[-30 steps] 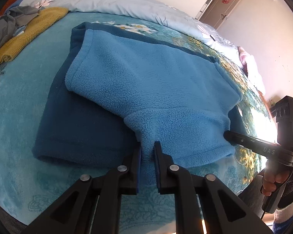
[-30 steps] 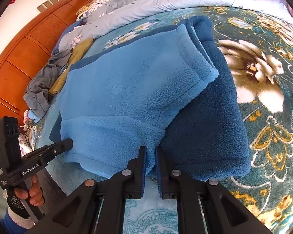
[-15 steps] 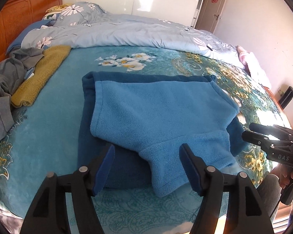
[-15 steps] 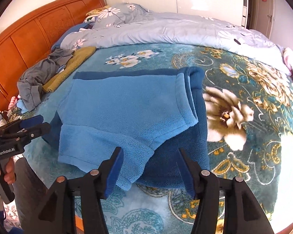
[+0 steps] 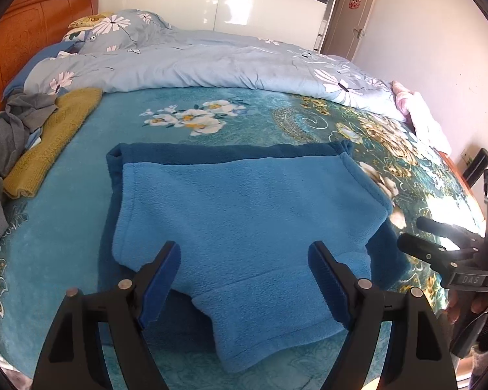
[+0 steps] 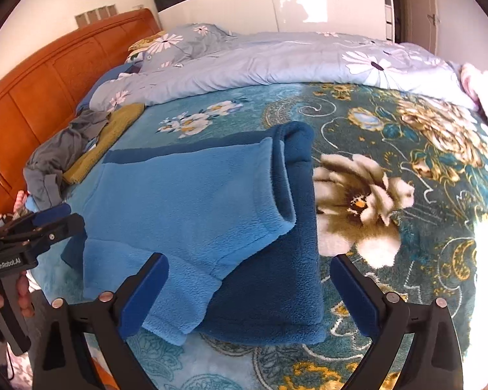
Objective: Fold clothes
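A blue fleece garment lies folded on the bed, its light blue upper layer over a darker blue layer. It also shows in the right wrist view, dark layer at the right. My left gripper is open and empty, raised above the garment's near edge. My right gripper is open and empty, above the near right corner. Each gripper shows in the other's view: the right gripper at the right edge, the left gripper at the left edge.
A teal floral blanket covers the bed. A mustard knit and grey clothes lie at the left. A pale floral duvet is bunched behind. A wooden headboard stands far left. A pink cloth lies far right.
Both grippers were shut on the garment's near edge a second ago. They have opened, let it go and pulled back and up; the garment lies flat.
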The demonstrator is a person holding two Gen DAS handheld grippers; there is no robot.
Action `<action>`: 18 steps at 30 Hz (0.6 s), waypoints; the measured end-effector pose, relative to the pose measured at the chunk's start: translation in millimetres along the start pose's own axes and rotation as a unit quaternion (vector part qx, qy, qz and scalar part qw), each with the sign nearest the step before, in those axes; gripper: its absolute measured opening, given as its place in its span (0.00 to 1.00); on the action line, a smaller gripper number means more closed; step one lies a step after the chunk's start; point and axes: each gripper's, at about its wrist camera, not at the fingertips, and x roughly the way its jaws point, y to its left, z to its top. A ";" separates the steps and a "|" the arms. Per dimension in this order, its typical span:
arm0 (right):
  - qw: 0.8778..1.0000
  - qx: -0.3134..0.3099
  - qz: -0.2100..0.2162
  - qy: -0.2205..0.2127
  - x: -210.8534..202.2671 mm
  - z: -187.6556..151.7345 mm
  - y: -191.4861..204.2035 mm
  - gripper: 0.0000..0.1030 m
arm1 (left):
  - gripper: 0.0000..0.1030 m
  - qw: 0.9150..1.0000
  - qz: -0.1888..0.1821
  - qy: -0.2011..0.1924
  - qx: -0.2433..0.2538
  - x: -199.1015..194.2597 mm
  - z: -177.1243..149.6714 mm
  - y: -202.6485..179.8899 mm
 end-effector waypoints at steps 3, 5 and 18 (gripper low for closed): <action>1.000 0.025 0.007 0.007 14.4 5.9 -17.4 1.00 | 0.79 1.000 -0.020 0.011 -0.013 12.8 5.3 -5.7; 0.999 0.035 0.014 0.011 23.8 9.6 -26.8 1.00 | 0.79 0.999 -0.027 0.020 -0.013 21.8 8.5 -10.2; 0.987 0.113 0.102 0.050 65.1 10.5 -66.1 1.00 | 0.78 0.995 -0.057 0.037 -0.077 63.3 23.3 -8.4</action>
